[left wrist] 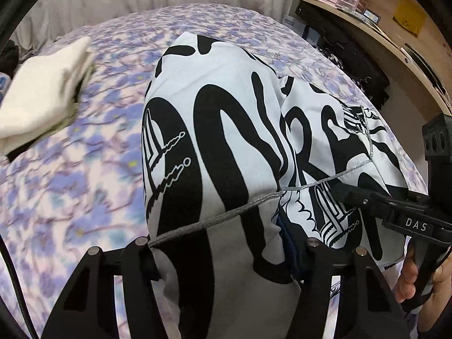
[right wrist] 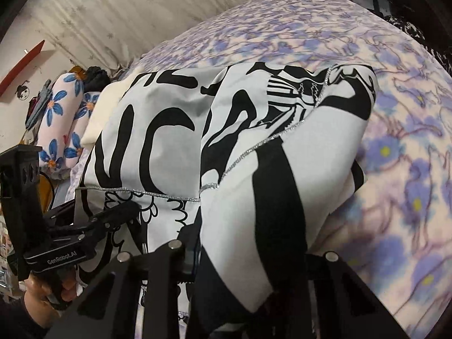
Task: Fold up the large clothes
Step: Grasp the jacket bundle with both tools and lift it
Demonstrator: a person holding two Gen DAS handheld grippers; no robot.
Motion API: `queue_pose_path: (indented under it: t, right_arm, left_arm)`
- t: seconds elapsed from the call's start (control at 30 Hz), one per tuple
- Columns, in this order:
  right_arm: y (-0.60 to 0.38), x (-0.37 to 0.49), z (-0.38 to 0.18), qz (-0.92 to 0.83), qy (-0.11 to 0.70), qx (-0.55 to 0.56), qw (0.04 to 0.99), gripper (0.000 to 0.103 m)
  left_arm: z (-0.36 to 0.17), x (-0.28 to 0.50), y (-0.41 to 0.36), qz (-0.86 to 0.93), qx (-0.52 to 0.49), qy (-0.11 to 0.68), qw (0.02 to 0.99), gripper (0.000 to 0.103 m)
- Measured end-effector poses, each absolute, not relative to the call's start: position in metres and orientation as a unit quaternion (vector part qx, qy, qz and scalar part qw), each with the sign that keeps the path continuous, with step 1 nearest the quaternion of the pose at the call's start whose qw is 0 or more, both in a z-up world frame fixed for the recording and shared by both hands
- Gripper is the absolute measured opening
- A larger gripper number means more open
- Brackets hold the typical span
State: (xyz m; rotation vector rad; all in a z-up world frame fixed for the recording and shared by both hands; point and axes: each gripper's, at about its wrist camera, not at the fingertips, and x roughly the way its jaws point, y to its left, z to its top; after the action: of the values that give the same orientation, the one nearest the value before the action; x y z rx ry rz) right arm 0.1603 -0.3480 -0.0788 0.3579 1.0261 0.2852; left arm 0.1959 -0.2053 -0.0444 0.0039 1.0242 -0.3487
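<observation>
Gripping the white garment with bold black lettering [left wrist: 226,141], left claw [left wrist: 226,250] and right claw [right wrist: 248,250] each clamp its near edge, the cloth draping ahead over the purple floral bed [left wrist: 84,183].

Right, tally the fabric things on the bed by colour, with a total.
Black-and-white printed garment: 1
Cream folded stack: 1
Pink pillows with blue flowers: 2, at the bed's far end
Total: 4, all lying on the purple floral bedspread.
</observation>
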Motion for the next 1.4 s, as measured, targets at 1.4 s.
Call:
queue_pose_path:
  t: [1.4]
  right_arm:
    - [-0.014,0.553,-0.093,0.274,0.450,0.209,0.824,0.056]
  left_arm:
    - [-0.018,0.532,0.245,-0.017,-0.002,0.438,0.899,0.095]
